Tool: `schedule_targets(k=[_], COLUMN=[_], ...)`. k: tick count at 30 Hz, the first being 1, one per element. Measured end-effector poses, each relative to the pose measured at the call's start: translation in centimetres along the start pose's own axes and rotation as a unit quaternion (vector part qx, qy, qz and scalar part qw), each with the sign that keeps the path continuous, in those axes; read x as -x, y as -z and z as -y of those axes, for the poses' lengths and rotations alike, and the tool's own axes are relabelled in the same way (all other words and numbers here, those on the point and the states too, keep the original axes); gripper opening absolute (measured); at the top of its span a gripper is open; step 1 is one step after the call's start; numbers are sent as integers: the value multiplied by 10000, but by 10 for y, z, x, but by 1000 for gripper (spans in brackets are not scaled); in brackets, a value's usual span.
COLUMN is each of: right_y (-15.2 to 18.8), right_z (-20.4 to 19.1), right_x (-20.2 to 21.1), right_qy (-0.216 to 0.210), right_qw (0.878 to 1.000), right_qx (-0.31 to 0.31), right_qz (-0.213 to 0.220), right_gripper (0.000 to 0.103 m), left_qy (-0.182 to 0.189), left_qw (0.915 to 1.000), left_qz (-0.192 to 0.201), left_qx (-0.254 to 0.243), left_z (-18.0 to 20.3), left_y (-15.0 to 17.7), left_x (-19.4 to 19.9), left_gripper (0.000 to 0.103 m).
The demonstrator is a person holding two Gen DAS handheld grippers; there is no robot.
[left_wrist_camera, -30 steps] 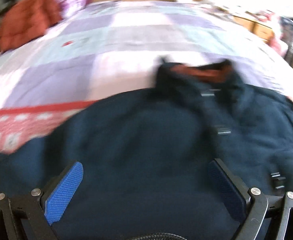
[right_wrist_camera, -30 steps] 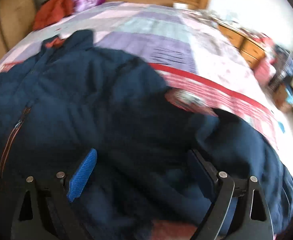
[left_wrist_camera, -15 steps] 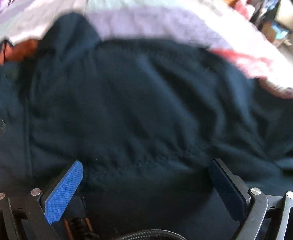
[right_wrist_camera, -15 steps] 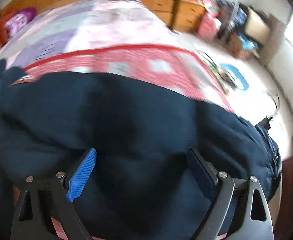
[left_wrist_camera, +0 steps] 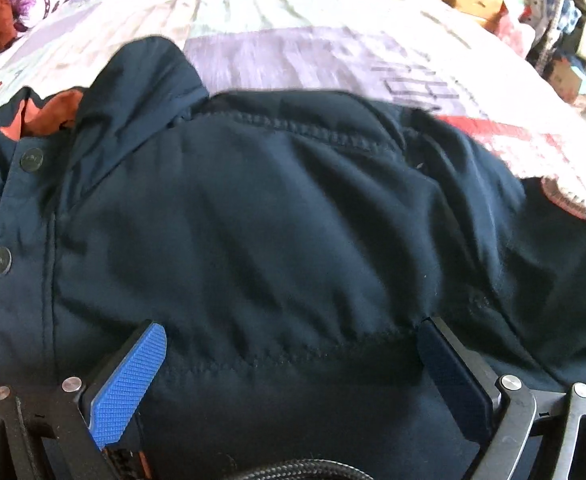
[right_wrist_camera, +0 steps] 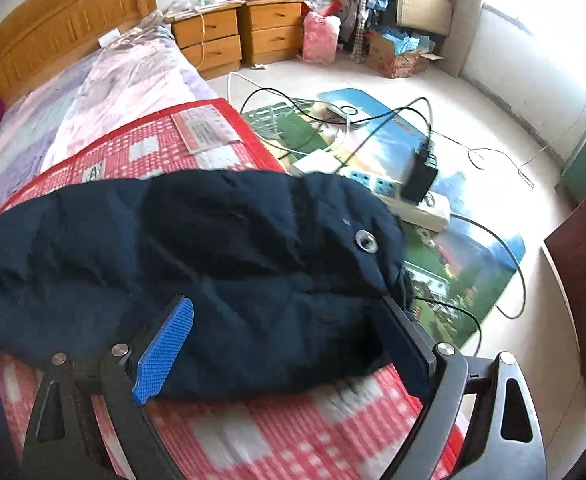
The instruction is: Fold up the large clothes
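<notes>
- dark blue jacket lies spread on the bed, front up, one sleeve reaching the bed's edge, probably laid flat for folding.
- left gripper hangs over the chest, jaws wide, pressing nothing.
- right gripper straddles the sleeve end, jaws wide and closing, pads not yet gripping.
- beyond the edge: power strip and cables on the floor; a dropped sleeve could snag there.

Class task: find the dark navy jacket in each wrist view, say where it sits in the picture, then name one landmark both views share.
Left wrist: the jacket fills the middle and lower picture, collar at upper left.
Right wrist: its sleeve end with a metal snap crosses the centre.
Shared landmark: the red checked blanket.
</notes>
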State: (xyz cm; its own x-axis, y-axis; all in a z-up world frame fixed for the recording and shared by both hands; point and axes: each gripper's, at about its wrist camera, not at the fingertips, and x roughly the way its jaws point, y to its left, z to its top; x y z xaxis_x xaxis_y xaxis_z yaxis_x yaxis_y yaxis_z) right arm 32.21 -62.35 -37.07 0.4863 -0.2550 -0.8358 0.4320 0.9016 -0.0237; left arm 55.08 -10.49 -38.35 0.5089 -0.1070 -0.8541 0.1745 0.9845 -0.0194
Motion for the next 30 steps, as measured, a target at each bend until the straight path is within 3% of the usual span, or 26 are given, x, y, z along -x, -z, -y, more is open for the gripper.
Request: schedule_targets(k=[3,7,11,12,14,18,23,27,30], right_y=[9,21,37,38,38,27,15,0,6], right_z=[-4,5,23,28,44,40,28,24,26], right_x=[12,40,30,27,19,8,-15,-24,-8], right_qy=[73,-27,36,-118,-1081,-1825,-1447,-784,-567], right_qw=[9998,9995,9979,9963,9800,9595,9591,9555,9584], right_qx=[191,-208,-615,-813,-1639,-2123,-2379,-2808,-2789], right_qz=[-17,249,-205,-256,-323,-331,-513,-446,-232], right_gripper=[90,90,90,90,90,90,92,92,83], left_qy=[-84,-126,-90,-66,-55,-62,-47,-51,-36], left_qw=[10000,9998,9996,9997,9998,9998,9996,9995,9992], left_qz=[34,117,267,247,190,176,160,156,272], left_qx=[-15,76,-14,-42,-98,-113,-231,-257,-283], left_z=[2,1,4,5,8,12,19,20,18], left_y=[2,6,10,11,12,14,16,16,14], left_x=[-2,9,25,26,24,23,21,21,26], left_gripper=[103,103,103,103,103,103,103,103,103])
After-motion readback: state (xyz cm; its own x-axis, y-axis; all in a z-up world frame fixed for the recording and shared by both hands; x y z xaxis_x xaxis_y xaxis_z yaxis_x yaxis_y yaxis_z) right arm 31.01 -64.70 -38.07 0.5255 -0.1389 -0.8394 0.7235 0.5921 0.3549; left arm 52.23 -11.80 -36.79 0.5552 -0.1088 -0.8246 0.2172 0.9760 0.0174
